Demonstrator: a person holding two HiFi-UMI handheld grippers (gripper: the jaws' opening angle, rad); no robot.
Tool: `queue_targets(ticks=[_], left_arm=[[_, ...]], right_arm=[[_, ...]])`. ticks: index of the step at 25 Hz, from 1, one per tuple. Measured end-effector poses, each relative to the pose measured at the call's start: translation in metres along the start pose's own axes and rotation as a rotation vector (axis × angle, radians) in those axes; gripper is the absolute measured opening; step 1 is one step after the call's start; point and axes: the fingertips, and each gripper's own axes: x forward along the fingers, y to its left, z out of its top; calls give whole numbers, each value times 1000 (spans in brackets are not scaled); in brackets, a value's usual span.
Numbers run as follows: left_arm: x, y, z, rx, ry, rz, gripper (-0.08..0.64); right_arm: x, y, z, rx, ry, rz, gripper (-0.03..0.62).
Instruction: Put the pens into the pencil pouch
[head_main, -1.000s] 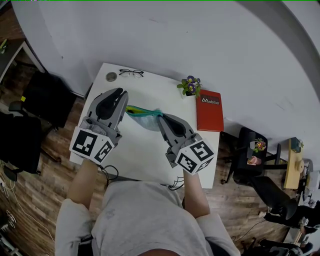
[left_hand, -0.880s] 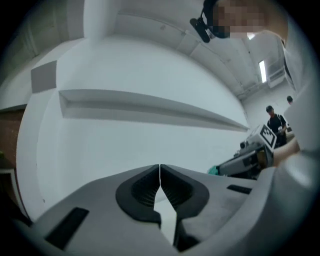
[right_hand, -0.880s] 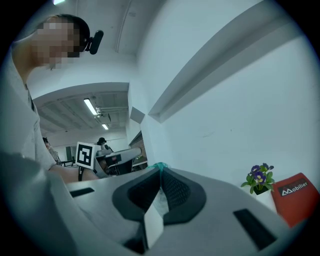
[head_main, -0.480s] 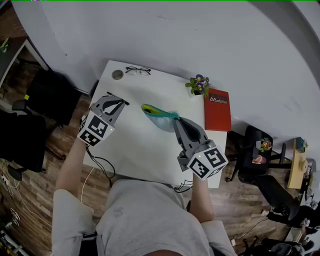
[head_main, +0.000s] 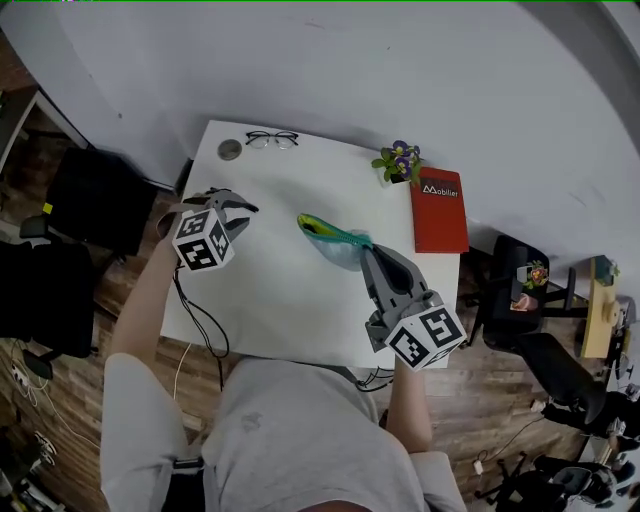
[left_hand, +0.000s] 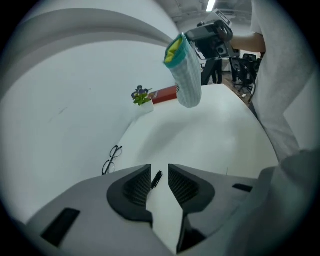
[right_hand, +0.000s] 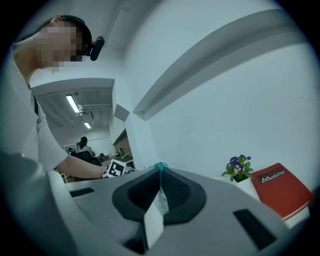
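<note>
Right hand-held gripper (right_hand: 161, 171) pinched the pouch (head_main: 338, 240) aloft, contents unseen; left hand-held gripper (left_hand: 159, 172), jaws just opening, straddled a pen (left_hand: 156, 179) by the counter's (head_main: 290, 300) left edge.

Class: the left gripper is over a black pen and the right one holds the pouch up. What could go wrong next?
1. The left gripper, its jaws just now opening, flanks the pen without pressing it. It lies near the table edge, so a clumsy close could knock it off.
2. The right gripper pinches the pouch only at its rim, so the limp bag could swing or slip.
</note>
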Motion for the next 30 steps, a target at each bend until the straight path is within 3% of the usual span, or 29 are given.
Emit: queue_targets(ticks=[11, 21, 26, 30], left_arm=[[58, 1, -35, 205, 143, -202, 103], [91, -4, -44, 307, 220, -356, 103], [94, -8, -49, 298, 265, -436, 98], [94, -9, -49, 272, 278, -438, 78]], right_arm=[[10, -10, -13, 24, 35, -58, 37], [12, -25, -24, 53, 61, -112, 37], [14, -27, -27, 60, 62, -123, 37], [14, -27, -28, 61, 60, -120, 37]])
